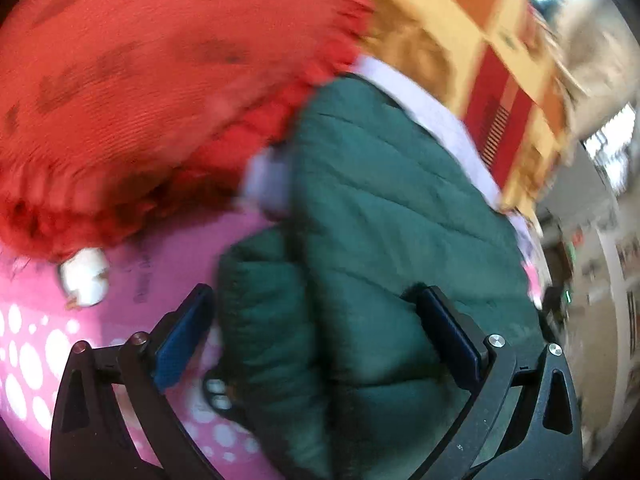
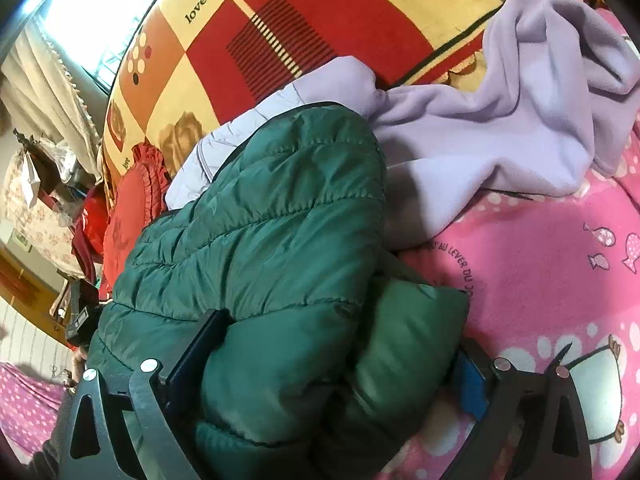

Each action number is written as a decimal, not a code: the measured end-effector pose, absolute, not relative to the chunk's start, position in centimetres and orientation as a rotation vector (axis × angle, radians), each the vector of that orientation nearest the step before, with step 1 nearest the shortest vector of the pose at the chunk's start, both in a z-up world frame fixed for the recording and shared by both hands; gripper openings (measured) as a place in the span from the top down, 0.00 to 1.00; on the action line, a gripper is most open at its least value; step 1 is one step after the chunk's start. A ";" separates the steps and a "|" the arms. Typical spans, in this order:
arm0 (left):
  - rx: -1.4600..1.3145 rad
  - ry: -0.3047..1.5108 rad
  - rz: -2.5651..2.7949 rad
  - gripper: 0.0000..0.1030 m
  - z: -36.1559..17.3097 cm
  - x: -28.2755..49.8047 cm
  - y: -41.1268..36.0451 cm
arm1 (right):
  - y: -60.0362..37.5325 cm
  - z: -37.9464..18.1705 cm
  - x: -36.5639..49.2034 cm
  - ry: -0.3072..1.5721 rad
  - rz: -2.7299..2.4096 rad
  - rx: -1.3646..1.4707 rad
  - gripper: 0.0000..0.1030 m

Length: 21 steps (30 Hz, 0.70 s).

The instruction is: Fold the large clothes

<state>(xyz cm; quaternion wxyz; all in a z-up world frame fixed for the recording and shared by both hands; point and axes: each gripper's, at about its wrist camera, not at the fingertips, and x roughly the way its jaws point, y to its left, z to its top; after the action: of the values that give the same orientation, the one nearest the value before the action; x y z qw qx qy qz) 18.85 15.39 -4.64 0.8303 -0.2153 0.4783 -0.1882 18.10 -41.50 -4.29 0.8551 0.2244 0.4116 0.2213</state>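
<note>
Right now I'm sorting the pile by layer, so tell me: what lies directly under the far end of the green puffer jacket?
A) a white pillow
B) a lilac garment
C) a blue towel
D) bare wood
B: the right wrist view shows the green puffer jacket overlapping a lilac garment spread on the pink sheet.

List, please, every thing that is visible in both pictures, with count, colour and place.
quilted jacket: one, dark green, on the pink sheet, between both grippers' fingers
fleece garment: one, lilac, behind the jacket
pink sheet: one, pink with white dots and fish
blanket: one, red and yellow checks, at the back
cushion: one, red, frilled, left wrist view
left gripper: one, black, blue pads
right gripper: one, black, blue pads
</note>
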 end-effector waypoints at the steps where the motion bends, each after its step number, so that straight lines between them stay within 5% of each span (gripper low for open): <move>1: -0.411 1.000 -0.406 0.03 -4.1 18.6 14.7 | -41.7 -4.2 18.1 0.862 0.475 0.480 0.04; 16: -0.340 0.964 -0.408 0.12 -4.7 18.0 13.9 | -40.9 -4.2 18.3 0.875 0.447 0.454 0.02; 18: -0.320 0.945 -0.407 0.27 -4.4 17.8 13.6 | -40.6 -3.8 18.2 0.854 0.449 0.434 0.23; 21: -0.270 0.915 -0.391 0.50 -3.8 17.5 12.9 | -39.8 -2.5 17.6 0.798 0.450 0.367 0.41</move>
<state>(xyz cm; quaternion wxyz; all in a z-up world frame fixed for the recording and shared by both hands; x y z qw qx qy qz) 17.46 12.90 -3.82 0.8699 -0.1292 0.4376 -0.1871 17.59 -39.84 -2.55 0.8807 0.1763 0.3830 0.2160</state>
